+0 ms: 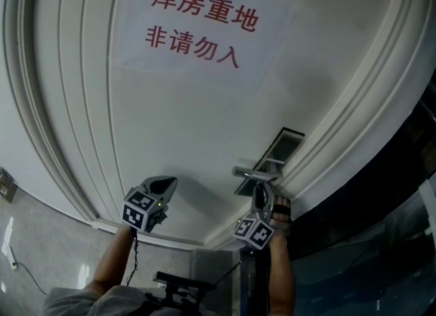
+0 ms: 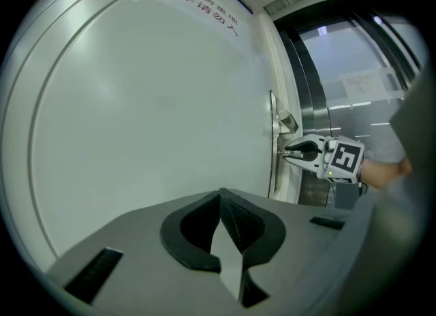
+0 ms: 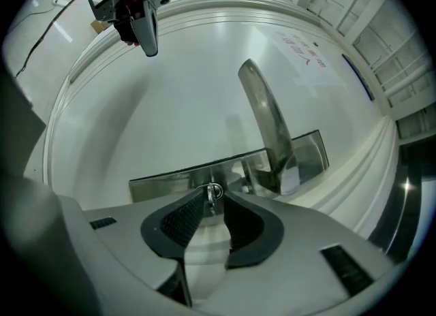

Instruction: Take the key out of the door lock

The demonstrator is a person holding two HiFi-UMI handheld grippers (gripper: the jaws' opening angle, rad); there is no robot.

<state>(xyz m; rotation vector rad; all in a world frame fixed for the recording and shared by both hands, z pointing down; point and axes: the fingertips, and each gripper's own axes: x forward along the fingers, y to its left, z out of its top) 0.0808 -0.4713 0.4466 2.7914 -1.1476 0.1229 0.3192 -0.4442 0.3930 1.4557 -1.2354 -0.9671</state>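
Observation:
A small silver key (image 3: 213, 191) with a ring sticks out of the steel lock plate (image 3: 170, 178) on the white door (image 1: 204, 117), just below the lever handle (image 3: 266, 124). My right gripper (image 3: 213, 195) is shut on the key's head, with a dark pad on each side. In the head view the right gripper (image 1: 259, 186) presses up to the lock plate (image 1: 272, 161). The left gripper view shows the right gripper (image 2: 286, 152) at the plate's edge. My left gripper (image 1: 167, 182) hovers in front of the bare door panel to the left, shut and empty (image 2: 220, 195).
A paper sign (image 1: 204, 25) with red characters hangs on the door above the lock. Raised mouldings frame the panel. A dark steel and glass frame (image 1: 381, 240) runs right of the door. A wall socket (image 1: 5, 185) and a cable sit at the far left.

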